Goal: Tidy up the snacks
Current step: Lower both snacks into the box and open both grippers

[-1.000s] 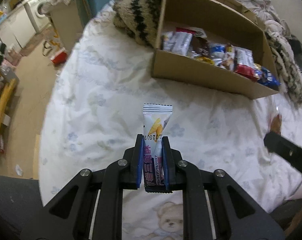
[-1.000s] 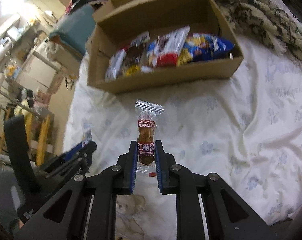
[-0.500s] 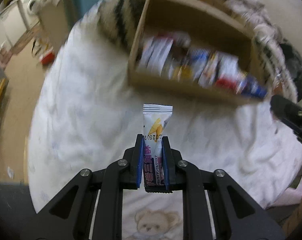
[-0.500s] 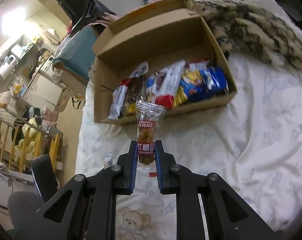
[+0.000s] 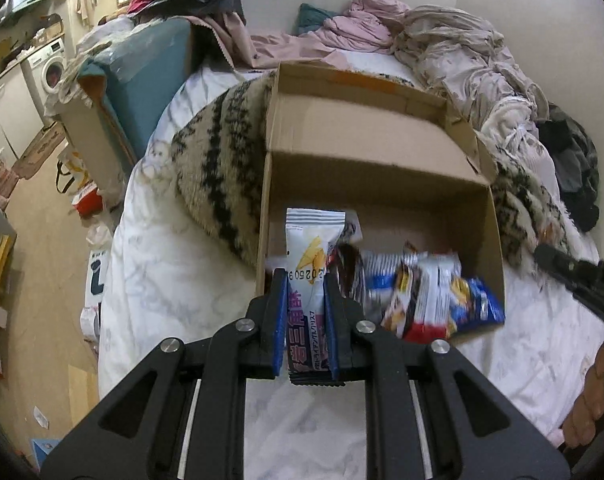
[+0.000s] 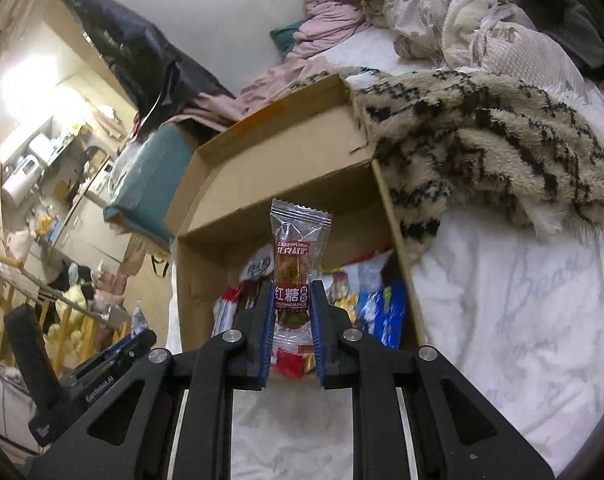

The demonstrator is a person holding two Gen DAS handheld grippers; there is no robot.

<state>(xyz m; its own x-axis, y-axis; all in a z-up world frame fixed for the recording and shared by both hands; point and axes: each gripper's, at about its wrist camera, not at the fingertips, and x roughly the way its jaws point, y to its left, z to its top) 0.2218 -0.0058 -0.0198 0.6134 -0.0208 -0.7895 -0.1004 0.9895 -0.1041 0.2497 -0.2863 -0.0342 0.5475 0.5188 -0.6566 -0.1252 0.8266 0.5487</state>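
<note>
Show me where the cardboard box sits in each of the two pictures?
Left wrist view: the box fills the centre, right of the striped blanket.
Right wrist view: the box is centre-left, left of the blanket.
Shared landmark: the blue packet in its near right corner.

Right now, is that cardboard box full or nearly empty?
Partly full. The cardboard box holds snack packets piled along its near side, while its far part shows bare cardboard.
</note>
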